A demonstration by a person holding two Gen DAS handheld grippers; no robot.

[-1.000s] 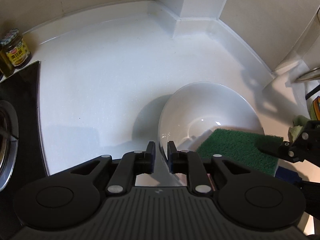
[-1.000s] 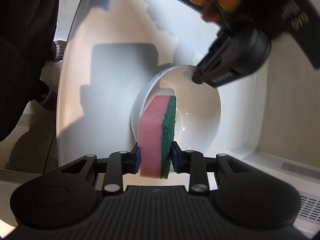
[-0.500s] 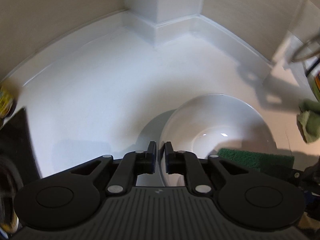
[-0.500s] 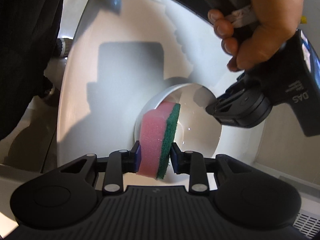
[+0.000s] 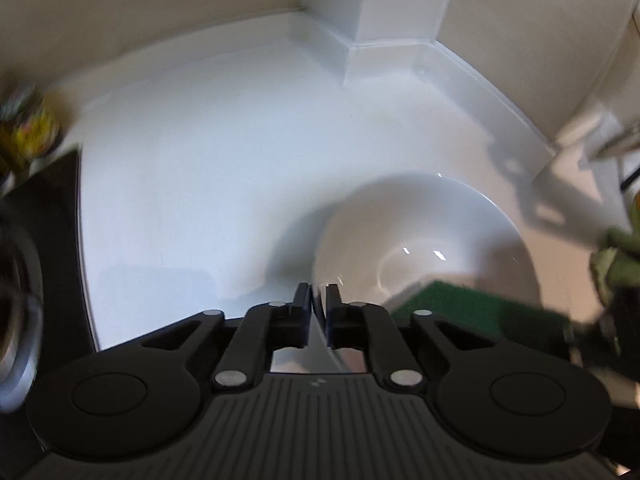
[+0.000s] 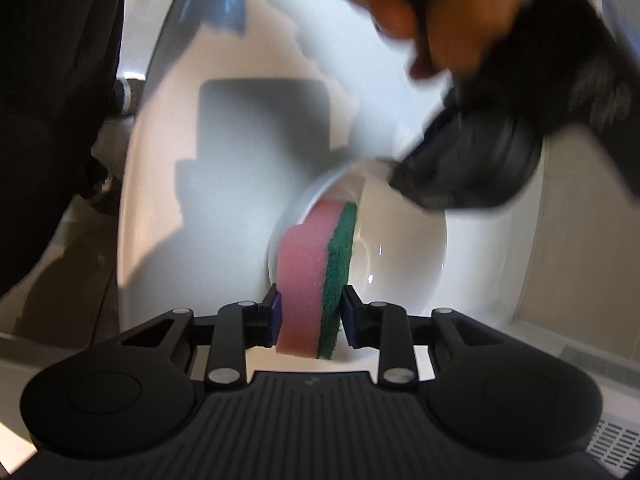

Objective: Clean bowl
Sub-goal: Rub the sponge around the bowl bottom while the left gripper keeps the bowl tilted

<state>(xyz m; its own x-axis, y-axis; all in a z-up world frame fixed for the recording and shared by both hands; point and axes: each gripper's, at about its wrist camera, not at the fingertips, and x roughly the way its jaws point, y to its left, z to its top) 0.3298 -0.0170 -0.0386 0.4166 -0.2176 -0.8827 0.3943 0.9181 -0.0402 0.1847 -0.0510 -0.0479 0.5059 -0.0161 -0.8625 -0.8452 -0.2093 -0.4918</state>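
A white bowl [image 5: 440, 232] sits on the white counter [image 5: 200, 180]. My left gripper [image 5: 319, 292] has the bowl's near-left rim between its pads, its jaws closing tight on it. The right wrist view shows the same bowl [image 6: 404, 248], with the left gripper [image 6: 460, 176] blurred at its far rim under a person's hand [image 6: 440, 8]. My right gripper [image 6: 311, 300] is shut on a pink and green sponge [image 6: 316, 264] that leans into the bowl's left side. The sponge's green face [image 5: 472, 308] shows low in the bowl in the left wrist view.
A black cooktop [image 5: 40, 208] with a burner lies at the left, a blurred yellow-labelled jar [image 5: 28, 136] behind it. A green cloth [image 5: 616, 256] sits at the right edge. The wall corner [image 5: 360, 20] bounds the counter behind. Dark clothing [image 6: 48, 80] fills the left.
The left gripper's jaws have narrowed on the bowl's rim and its view has swung. The sponge drew back, then pushed into the bowl again, tilting further over.
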